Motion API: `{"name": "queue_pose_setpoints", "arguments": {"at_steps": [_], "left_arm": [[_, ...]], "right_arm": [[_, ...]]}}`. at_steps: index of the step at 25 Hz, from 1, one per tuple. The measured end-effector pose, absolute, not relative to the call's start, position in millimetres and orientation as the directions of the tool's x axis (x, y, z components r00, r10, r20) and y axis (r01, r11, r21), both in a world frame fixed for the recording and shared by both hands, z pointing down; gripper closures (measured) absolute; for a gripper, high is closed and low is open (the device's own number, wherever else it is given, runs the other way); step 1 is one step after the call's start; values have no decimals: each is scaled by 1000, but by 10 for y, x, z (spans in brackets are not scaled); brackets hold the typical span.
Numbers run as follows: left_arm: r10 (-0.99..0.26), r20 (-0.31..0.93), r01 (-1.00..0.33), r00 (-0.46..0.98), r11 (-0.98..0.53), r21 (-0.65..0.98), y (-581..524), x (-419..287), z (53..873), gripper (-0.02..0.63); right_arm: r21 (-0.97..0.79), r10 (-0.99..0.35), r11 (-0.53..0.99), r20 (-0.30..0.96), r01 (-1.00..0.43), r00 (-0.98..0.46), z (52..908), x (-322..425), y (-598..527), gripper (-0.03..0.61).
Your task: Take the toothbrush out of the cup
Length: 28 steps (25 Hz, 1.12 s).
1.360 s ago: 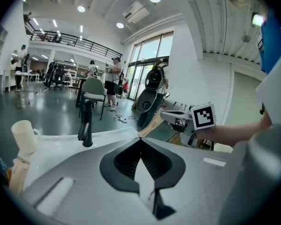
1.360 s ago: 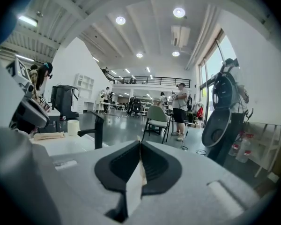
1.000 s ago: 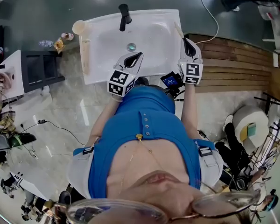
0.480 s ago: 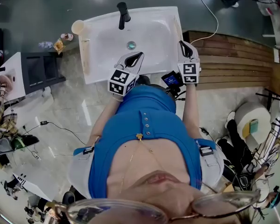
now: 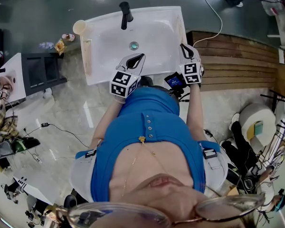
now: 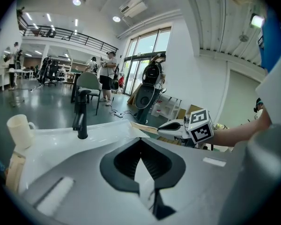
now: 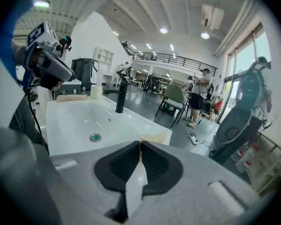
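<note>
A cream cup [image 5: 79,27] stands at the far left corner of the white sink [image 5: 156,20]; it also shows in the left gripper view [image 6: 19,128] and, small, as a cup [image 7: 96,91] in the right gripper view. A thin beige toothbrush [image 7: 152,138] sticks out from my right gripper [image 7: 140,144], which is shut on it. That right gripper [image 5: 186,49] hangs low over the sink's right rim, and the toothbrush [image 6: 143,128] reaches along that rim. My left gripper [image 5: 135,60] is shut and empty above the sink's near edge, as the left gripper [image 6: 140,140] view confirms.
A black faucet [image 5: 126,14] rises at the back of the basin, above the drain [image 5: 134,45]. A beige strip [image 5: 87,56] lies along the left rim. Wooden decking [image 5: 237,61] adjoins the sink on the right. People and chairs stand far off in the hall.
My right gripper has sunk toward the sink's right rim with the toothbrush and rolled a little. The left gripper has stayed put.
</note>
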<state>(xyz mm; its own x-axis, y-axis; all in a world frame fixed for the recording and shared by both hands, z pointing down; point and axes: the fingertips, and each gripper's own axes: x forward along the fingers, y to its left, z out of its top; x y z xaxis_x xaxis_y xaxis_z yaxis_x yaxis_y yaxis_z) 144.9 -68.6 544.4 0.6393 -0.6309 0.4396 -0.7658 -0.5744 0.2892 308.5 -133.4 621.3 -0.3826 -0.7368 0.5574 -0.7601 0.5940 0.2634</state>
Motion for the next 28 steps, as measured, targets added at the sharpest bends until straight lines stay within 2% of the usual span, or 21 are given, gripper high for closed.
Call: {"name": "queue_pose_setpoints", "arguments": {"at_steps": [15,28], "left_arm": [[-618,446,-760,647,-573,308,-629,1476,5500,612],[-624,447,-766,641,-559,317,-593,1470,5493,612]], "right_arm": [[212,-627,657,687,-724,-367,6645,3157,-1204,565],[224,-546,679,790,-699,-277,6934,3299,-1132,561]]}}
